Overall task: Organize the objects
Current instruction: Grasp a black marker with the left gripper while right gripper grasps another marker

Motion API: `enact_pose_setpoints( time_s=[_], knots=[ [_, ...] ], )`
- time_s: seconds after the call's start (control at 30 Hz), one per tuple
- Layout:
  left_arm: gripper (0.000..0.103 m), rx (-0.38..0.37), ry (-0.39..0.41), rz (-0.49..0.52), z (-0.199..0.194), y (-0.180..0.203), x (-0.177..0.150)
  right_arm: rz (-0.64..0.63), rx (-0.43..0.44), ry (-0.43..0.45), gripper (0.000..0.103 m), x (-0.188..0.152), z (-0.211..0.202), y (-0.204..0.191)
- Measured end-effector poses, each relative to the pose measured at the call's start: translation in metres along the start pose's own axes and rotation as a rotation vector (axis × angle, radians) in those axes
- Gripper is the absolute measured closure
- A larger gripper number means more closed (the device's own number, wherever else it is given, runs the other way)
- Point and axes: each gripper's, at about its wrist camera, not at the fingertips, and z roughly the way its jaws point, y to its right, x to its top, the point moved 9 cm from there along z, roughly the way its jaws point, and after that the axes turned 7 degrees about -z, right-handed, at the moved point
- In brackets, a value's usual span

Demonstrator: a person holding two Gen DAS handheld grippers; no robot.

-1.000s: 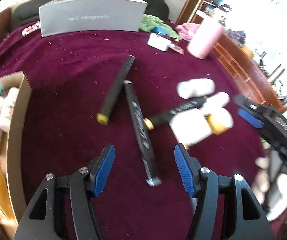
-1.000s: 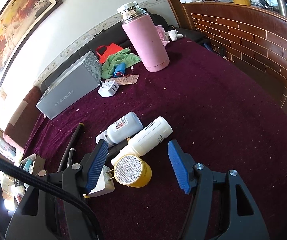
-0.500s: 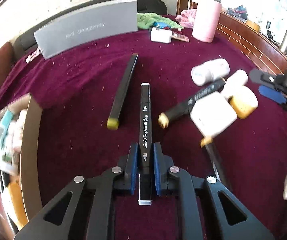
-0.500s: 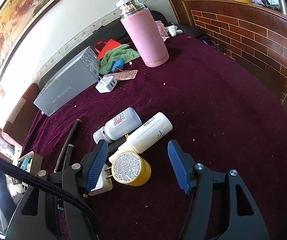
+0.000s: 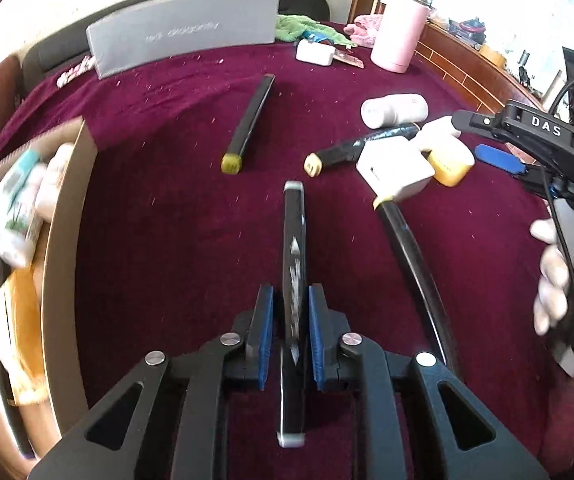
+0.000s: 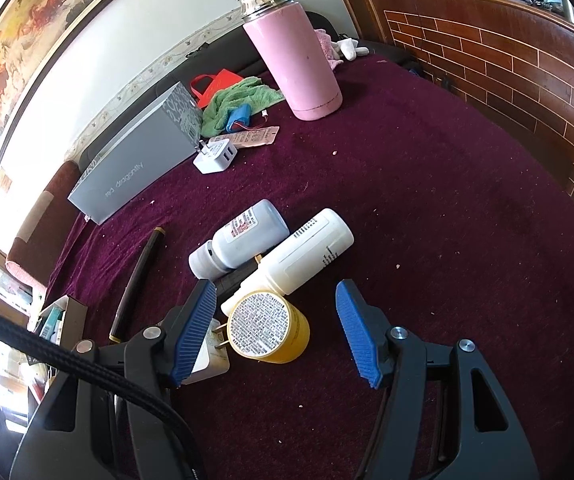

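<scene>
The cardboard box is cut off at the left edge, its contents blurred; the held marker's printing is smeared and unreadable.

Both wrist views look steeply down, close over cloth. Shared: yellow jar, thermos, grey box.

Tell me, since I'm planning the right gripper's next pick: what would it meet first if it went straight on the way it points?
Probably the yellow jar, which lies just ahead between the open right gripper fingers, nearer the left one. Behind it lies a white bottle. Depth is hard to judge here.
</scene>
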Motion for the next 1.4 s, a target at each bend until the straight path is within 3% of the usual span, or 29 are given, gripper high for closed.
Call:
enact_pose_setpoints(
  time_s=[0.1,0.2,0.23,0.4,0.6,0.77,0.87,1.0,1.2,1.4],
  knots=[
    [0.083,0.062,0.043,0.074,0.006,0.01,0.004,-0.007,-0.004,-0.004,0.042,-0.001,0.001,0.0],
    [0.086,0.084,0.076,0.097,0.006,0.014,0.004,-0.015,-0.004,-0.004,0.042,-0.001,0.002,-0.002],
    [0.092,0.057,0.065,0.088,0.005,0.015,0.003,-0.019,-0.005,0.0,0.042,0.0,0.001,-0.002],
    [0.092,-0.021,0.061,-0.009,-0.019,-0.001,-0.01,-0.043,-0.006,0.02,0.042,0.001,0.0,-0.006],
    [0.092,-0.094,0.137,-0.126,-0.065,-0.021,-0.027,-0.093,-0.033,0.05,0.042,-0.002,0.0,-0.014],
    [0.092,-0.141,0.191,-0.175,-0.093,-0.035,-0.039,-0.111,-0.044,0.122,0.042,-0.008,-0.025,-0.027],
    [0.092,-0.149,0.222,-0.164,-0.102,-0.04,-0.044,-0.157,0.039,0.02,0.042,-0.038,-0.034,-0.051],
    [0.092,-0.187,0.253,-0.182,-0.11,-0.047,-0.05,-0.305,0.037,-0.133,0.042,-0.087,-0.023,-0.082],
    [0.092,-0.221,0.295,-0.222,-0.13,-0.065,-0.061,-0.423,-0.063,-0.169,0.044,-0.111,-0.005,-0.106],
    [0.092,-0.254,0.323,-0.261,-0.139,-0.078,-0.067,-0.503,-0.149,-0.168,0.062,-0.115,0.004,-0.112]
  ],
)
